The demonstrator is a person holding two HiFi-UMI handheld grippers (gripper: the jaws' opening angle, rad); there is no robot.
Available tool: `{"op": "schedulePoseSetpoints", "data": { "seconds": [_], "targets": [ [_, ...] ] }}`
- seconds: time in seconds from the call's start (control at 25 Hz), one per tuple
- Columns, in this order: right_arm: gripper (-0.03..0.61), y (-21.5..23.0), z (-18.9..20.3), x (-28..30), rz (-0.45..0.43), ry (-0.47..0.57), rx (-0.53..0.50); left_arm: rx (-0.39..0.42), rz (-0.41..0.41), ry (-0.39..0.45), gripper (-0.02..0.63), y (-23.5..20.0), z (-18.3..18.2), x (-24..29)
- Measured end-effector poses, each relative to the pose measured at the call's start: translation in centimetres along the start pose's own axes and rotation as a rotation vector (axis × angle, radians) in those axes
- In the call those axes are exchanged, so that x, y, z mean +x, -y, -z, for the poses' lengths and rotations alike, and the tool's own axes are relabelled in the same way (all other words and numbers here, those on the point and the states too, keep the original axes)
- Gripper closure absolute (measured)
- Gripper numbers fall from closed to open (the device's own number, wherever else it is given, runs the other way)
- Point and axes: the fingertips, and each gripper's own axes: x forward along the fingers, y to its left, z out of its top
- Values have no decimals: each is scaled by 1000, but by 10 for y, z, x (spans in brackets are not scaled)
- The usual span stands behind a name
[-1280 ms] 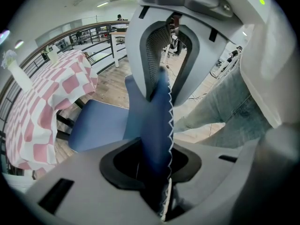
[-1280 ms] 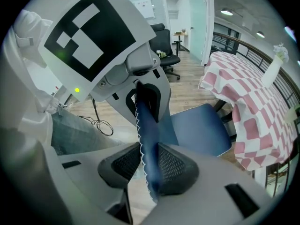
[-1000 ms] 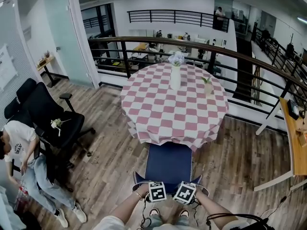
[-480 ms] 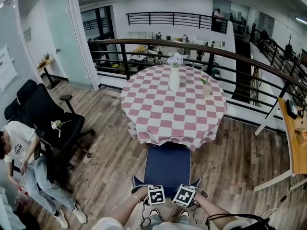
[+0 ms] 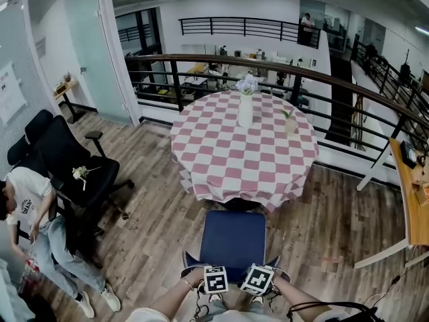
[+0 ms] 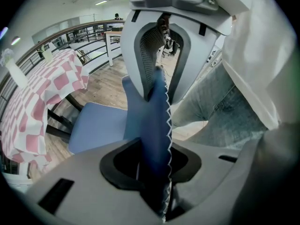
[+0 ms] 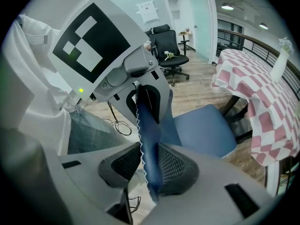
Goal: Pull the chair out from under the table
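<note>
Head view: chair (image 5: 234,239), legs hidden

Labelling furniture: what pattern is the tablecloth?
Pink-and-white checks on the tablecloth, clearest in the head view.

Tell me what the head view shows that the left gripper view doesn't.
Head view only: the black office chair and a seated person at the left of the room. Left gripper view only: the left hand-held gripper with its jaws clamped on the zigzag-trimmed backrest edge of the blue chair. Both: the chair's blue seat and the pink-checked table just beyond it.
</note>
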Motion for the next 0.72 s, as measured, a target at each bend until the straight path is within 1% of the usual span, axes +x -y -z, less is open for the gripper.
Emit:
{"op": "schedulePoseSetpoints", "data": {
  "seconds": [0.2, 0.36, 0.72],
  "targets": [
    [456, -12, 1, 3, -28, 13, 7, 22, 7, -14, 497, 13, 4, 0],
    [456, -26, 2, 3, -58, 25, 24, 22, 12, -11, 497, 25, 8, -2],
    [457, -53, 3, 8, -105, 30, 18, 37, 19, -21, 497, 51, 17, -2]
  ]
}}
